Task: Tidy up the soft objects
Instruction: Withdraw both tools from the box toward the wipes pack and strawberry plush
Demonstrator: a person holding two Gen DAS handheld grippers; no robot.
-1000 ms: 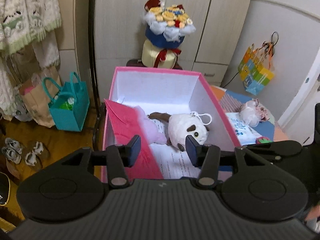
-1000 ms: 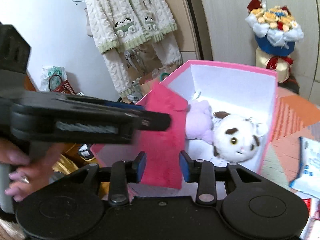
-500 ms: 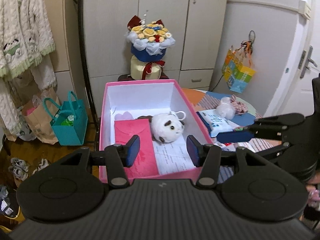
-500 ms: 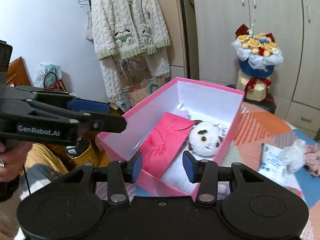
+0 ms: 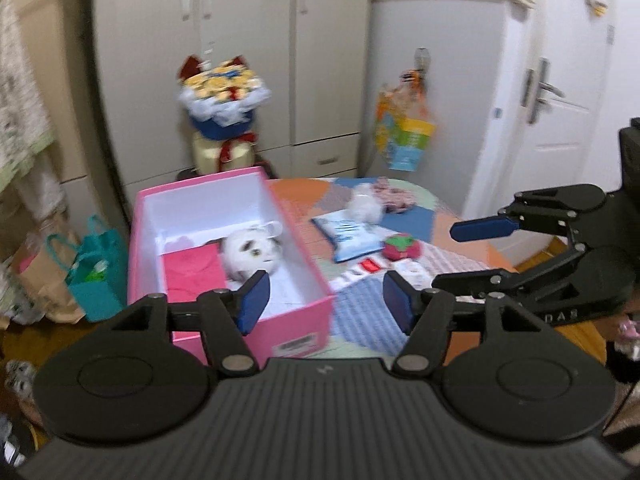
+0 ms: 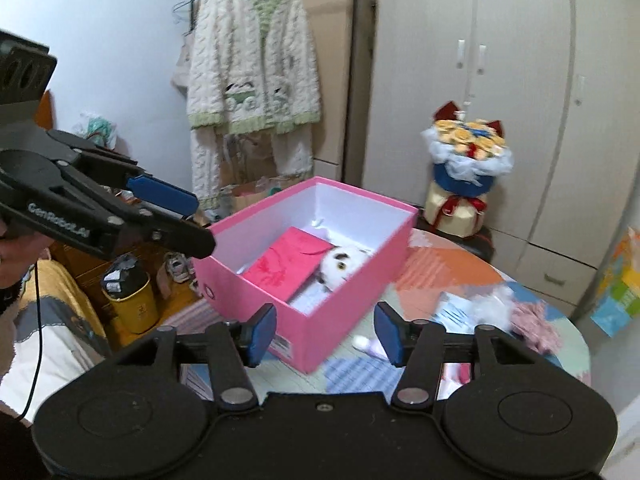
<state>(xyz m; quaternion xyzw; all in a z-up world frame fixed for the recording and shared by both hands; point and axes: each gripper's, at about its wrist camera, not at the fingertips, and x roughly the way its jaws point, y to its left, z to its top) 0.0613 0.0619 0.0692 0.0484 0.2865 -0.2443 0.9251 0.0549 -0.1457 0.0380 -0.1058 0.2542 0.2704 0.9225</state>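
Note:
A pink box (image 5: 298,242) stands on the patchwork table. In it lie a white plush with brown patches (image 5: 252,254) and a flat red envelope (image 5: 192,276). My left gripper (image 5: 326,300) hovers back from the box's near end, its jaws opening with nothing between them. My right gripper (image 6: 326,332) is also back from the box (image 6: 256,248), jaws opening and empty. Each gripper shows in the other's view, the right one (image 5: 468,254) and the left one (image 6: 192,220). A white fluffy toy (image 5: 366,206), a pink soft thing (image 5: 394,196) and a red strawberry plush (image 5: 402,246) lie on the table.
A blue-and-white packet (image 5: 352,236) and small cards lie beside the box. A flower bouquet (image 5: 222,108) stands behind it against the wardrobe. A teal bag (image 5: 94,276) and a yellow bin (image 6: 128,300) are on the floor to the left. A cardigan (image 6: 252,80) hangs there.
Both grippers have pulled back and up from the box, and their jaws stand wider. The red envelope, tilted between the right fingers before, now lies flat in the box.

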